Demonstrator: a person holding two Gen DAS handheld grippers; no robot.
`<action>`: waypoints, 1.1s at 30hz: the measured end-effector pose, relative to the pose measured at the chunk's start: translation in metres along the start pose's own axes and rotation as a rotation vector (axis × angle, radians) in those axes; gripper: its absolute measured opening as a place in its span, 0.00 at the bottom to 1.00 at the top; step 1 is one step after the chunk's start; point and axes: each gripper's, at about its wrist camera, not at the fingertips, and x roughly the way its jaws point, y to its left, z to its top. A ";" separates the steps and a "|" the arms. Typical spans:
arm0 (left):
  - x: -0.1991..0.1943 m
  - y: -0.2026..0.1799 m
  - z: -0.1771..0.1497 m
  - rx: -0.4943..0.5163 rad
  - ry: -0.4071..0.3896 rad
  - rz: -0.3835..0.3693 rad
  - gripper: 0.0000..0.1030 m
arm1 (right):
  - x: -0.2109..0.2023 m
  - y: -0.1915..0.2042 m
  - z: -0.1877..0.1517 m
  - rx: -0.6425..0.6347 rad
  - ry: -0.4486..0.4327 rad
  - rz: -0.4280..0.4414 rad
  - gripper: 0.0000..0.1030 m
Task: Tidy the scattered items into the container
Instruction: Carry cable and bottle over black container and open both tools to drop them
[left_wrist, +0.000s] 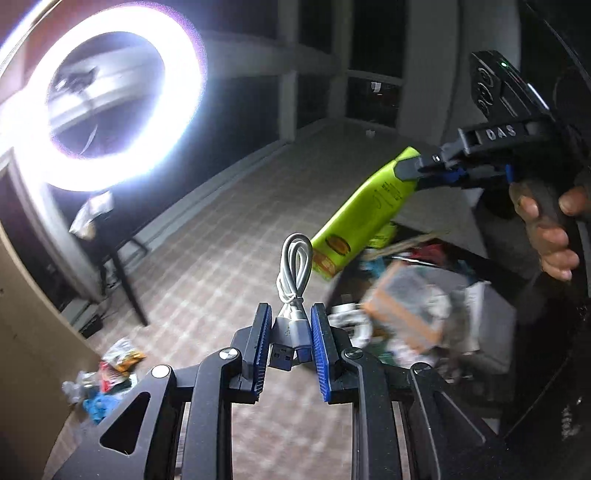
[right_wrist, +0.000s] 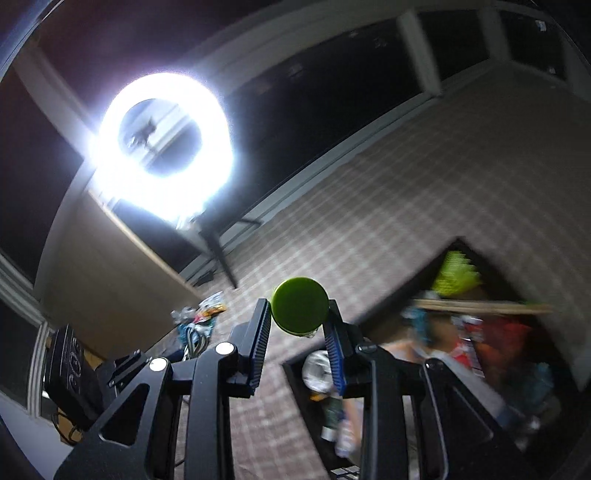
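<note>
above patterned floor we carry two items: left gripper (left_wrist: 289, 334) pinches coiled white usb cable (left_wrist: 293, 266), right gripper (right_wrist: 299, 325) pinches green bottle (left_wrist: 364, 218). black container (right_wrist: 369, 314) lies below right, already crowded; we should centre over it before releasing.

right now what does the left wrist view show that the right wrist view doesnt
Only the left wrist view shows the coiled white usb cable clamped in the left tongs, the lime green bottle seen lengthwise, hanging label-down from the right tongs, and the hand on that handle.

Only the right wrist view shows the bottle end-on, its round green cap pinched between the right tongs' pads.

Both share the ring light, the checked floor, the leftover pile of wrappers and the cluttered dark container.
</note>
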 end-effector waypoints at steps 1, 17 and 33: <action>0.000 -0.011 0.001 0.010 0.001 -0.014 0.20 | -0.011 -0.008 0.000 0.008 -0.011 -0.016 0.27; 0.032 -0.135 0.018 0.118 0.048 -0.153 0.20 | -0.101 -0.111 -0.026 0.097 -0.057 -0.218 0.27; 0.069 -0.176 0.055 0.107 0.029 -0.096 0.20 | -0.091 -0.115 -0.018 0.037 0.072 -0.100 0.28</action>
